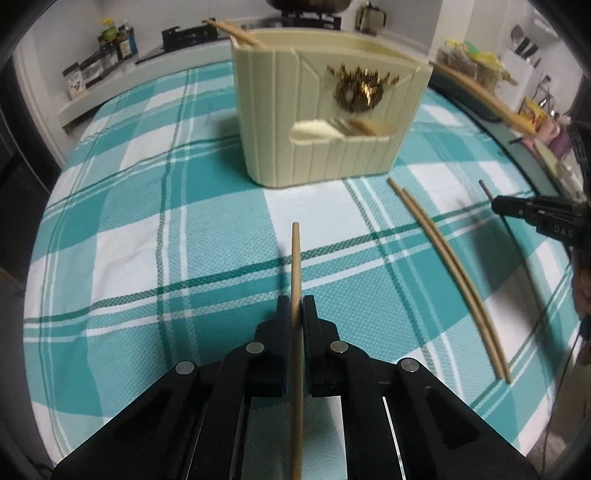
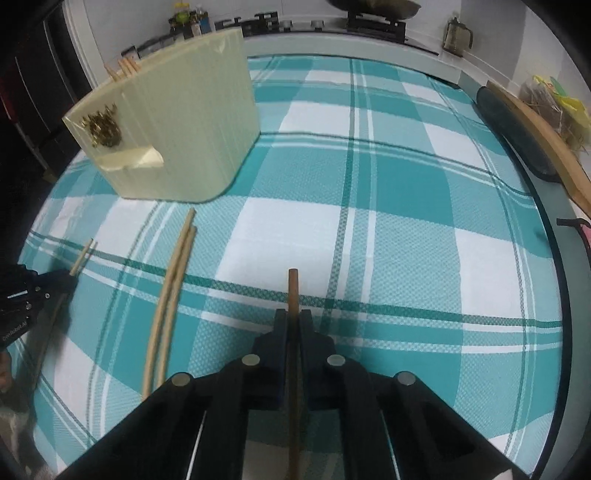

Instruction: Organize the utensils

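Left wrist view: the left gripper (image 1: 295, 306) is clenched on a pale wooden chopstick (image 1: 295, 266), which runs between the two fingers and projects forward toward 12 o'clock above the teal-and-white checked tablecloth (image 1: 155, 206). At 12 o'clock, well beyond the chopstick tip, stands the cream ribbed utensil holder (image 1: 280, 122); its front bears a gold ornament (image 1: 358, 90), and chopstick ends (image 1: 236, 33) protrude from its rear compartment. At 2 o'clock a loose pair of chopsticks (image 1: 443, 258) lies flat on the cloth, the two touching side by side. At 3 o'clock the right gripper (image 1: 496, 205) enters from the frame edge with a dark chopstick (image 1: 485, 188) protruding from its tips.

Right wrist view: the right gripper (image 2: 291, 317) grasps the dark chopstick (image 2: 293, 291) between closed fingers, tip toward 12 o'clock. The utensil holder (image 2: 192, 125) stands at 10 o'clock, the loose pair (image 2: 170, 295) lies at 9 o'clock just left of the gripper, and the left gripper (image 2: 68, 278) appears at the 9 o'clock frame edge holding its pale chopstick (image 2: 84, 256). A wooden board (image 2: 539, 144) lies beyond the cloth at 2 o'clock. Both held chopsticks are clear of the holder.
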A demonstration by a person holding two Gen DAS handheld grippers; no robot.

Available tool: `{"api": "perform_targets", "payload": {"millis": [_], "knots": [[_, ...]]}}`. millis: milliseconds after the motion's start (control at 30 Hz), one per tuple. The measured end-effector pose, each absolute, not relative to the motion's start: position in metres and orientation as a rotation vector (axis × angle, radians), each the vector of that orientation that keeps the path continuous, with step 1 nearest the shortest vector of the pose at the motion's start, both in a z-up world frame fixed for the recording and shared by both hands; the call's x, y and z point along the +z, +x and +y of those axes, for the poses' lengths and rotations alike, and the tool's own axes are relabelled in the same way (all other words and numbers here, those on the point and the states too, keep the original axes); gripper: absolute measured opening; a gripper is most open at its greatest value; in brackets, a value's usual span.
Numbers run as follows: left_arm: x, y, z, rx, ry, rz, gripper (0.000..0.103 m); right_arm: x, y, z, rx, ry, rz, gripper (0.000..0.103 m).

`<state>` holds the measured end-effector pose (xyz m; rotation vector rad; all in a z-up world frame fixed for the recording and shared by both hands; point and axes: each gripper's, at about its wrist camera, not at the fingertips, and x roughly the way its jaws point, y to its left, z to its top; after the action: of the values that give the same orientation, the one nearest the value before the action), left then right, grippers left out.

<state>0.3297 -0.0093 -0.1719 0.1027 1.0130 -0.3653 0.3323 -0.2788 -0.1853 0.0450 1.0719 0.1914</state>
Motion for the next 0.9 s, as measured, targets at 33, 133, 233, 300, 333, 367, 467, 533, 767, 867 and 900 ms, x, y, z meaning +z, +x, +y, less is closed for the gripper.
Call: {"api": "perform_targets", "payload": {"millis": [33,133,233,300,333,367,467,533,767,867,900], "knots": [[-0.161,0.324,-0.003,-0.378,0.072,0.98,0.005,-0.173,0.324,-0.281,0.21,0.065,1.031,0.006],[-0.118,0.294,0.02,-0.424,-0.021,0.859,0.005,-0.13,0.288,-0.286,0.275,0.099,0.897,0.006],[-0.081,0.268,0.038,-0.453,-0.071,0.741,0.005,-0.091,0.252,-0.29,0.327,0.105,0.785,0.006],[-0.064,0.254,0.048,-0.459,-0.1,0.678,0.005,-0.071,0.233,-0.29,0.343,0.097,0.723,0.006],[-0.058,0.251,0.053,-0.464,-0.119,0.654,0.005,-0.062,0.224,-0.289,0.342,0.088,0.696,0.006],[-0.053,0.249,0.056,-0.468,-0.134,0.637,0.004,-0.056,0.218,-0.289,0.339,0.083,0.671,0.006],[-0.042,0.241,0.061,-0.465,-0.163,0.585,0.004,-0.043,0.21,-0.288,0.327,0.089,0.614,0.006],[-0.038,0.24,0.063,-0.456,-0.16,0.561,0.004,-0.037,0.208,-0.287,0.317,0.083,0.574,0.006],[-0.019,0.247,0.075,-0.445,-0.18,0.552,0.004,-0.017,0.232,-0.28,0.308,0.081,0.521,0.006],[0.007,0.257,0.082,-0.443,-0.199,0.508,0.004,-0.002,0.251,-0.276,0.31,0.06,0.507,0.006],[0.018,0.26,0.084,-0.437,-0.204,0.485,0.004,0.005,0.258,-0.275,0.311,0.053,0.499,0.006]]}}
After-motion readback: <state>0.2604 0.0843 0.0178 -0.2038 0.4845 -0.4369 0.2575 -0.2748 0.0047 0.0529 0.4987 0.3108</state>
